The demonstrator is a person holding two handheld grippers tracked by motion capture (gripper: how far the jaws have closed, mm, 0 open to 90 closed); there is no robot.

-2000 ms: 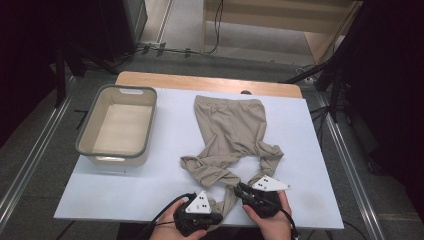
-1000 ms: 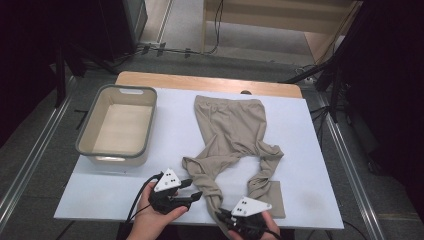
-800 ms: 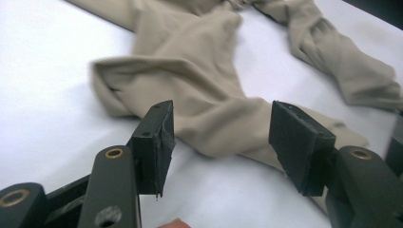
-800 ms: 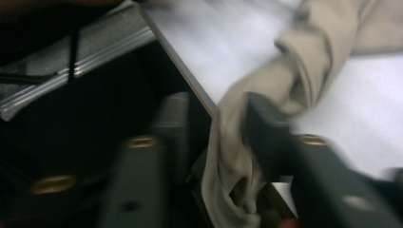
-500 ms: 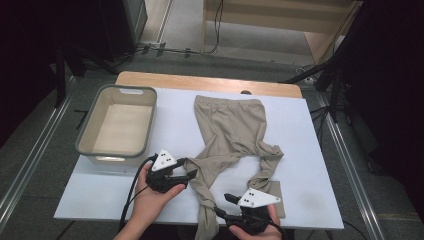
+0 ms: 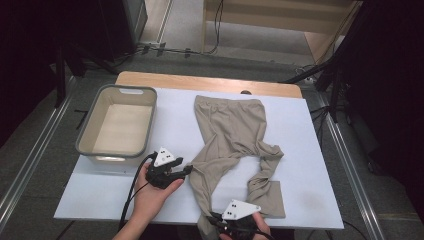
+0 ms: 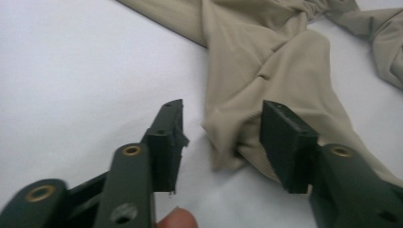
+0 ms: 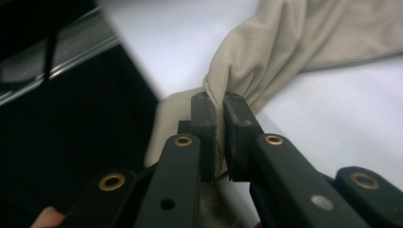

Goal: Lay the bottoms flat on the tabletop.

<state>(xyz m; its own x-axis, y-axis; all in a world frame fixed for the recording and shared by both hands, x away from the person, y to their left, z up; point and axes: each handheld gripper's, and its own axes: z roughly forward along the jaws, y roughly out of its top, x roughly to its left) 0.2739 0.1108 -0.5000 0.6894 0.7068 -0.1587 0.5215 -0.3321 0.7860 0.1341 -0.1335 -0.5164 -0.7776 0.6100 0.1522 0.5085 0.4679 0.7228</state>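
Beige tights (image 6: 227, 135): spread across the centre of your white tabletop (image 6: 310, 165), waistband toward the top edge.
Right hand-held gripper (image 8: 219, 111): lower centre, pinching one leg end, having just closed.
Left hand-held gripper (image 7: 221, 137): lower left, spread around a fold, jaws just narrowing.
Grey bin (image 6: 86, 134): upper left.

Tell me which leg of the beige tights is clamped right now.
The leg hanging over the table's near edge: the right hand-held gripper is shut on its cloth. The other leg, crumpled farther right, lies free.
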